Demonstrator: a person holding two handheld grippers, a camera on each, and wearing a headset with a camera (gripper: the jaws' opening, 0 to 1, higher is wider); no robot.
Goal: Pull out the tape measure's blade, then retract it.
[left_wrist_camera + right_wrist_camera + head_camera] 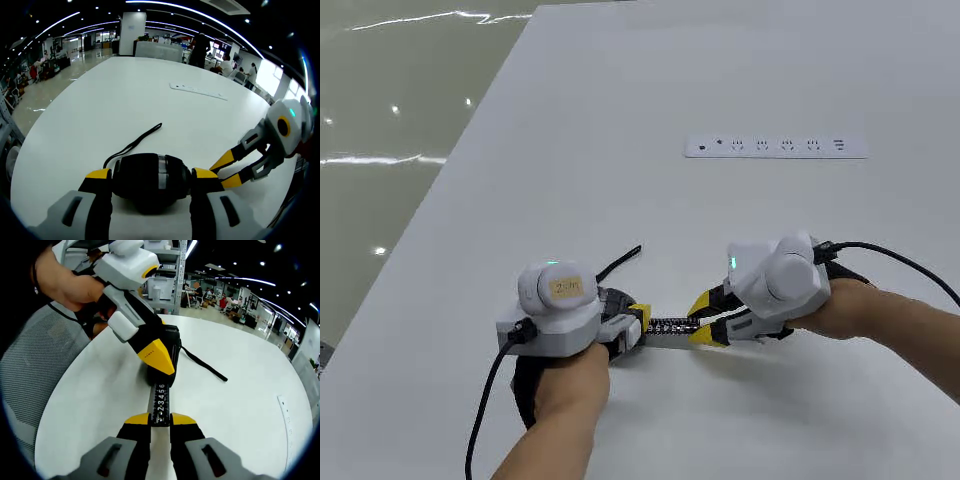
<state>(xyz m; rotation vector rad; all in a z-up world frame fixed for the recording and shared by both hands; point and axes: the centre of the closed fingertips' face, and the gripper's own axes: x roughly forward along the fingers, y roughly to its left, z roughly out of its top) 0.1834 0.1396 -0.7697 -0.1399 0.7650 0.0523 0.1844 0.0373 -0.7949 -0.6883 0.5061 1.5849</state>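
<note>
Head view: the tape measure (617, 298) lies on the white table (720, 80), and the left gripper (625, 333) has its jaws clenched on the black case. A short run of blade (670, 326) leads out of the case to the right gripper (705, 322), whose jaws pinch the blade's far end. A black strap (620, 262) trails from the case away from the person, and a power strip (775, 147) lies well beyond the case

Left gripper view: the yellow-tipped jaws press on opposite sides of the case (150, 182). This grip probably anchors the case, so a pull draws out blade rather than dragging the whole thing across the table. The right gripper (227, 170) sits just beside the case

Right gripper view: the jaws are shut flat on the blade (160, 402), and its printed numbers run from them straight back to the case (172, 347). Gripping the tip level likely keeps the blade from twisting. The case is the one housing here. With so few numbers showing, I judge that most of the blade lies coiled inside it and the pull-out is at an early stage
</note>
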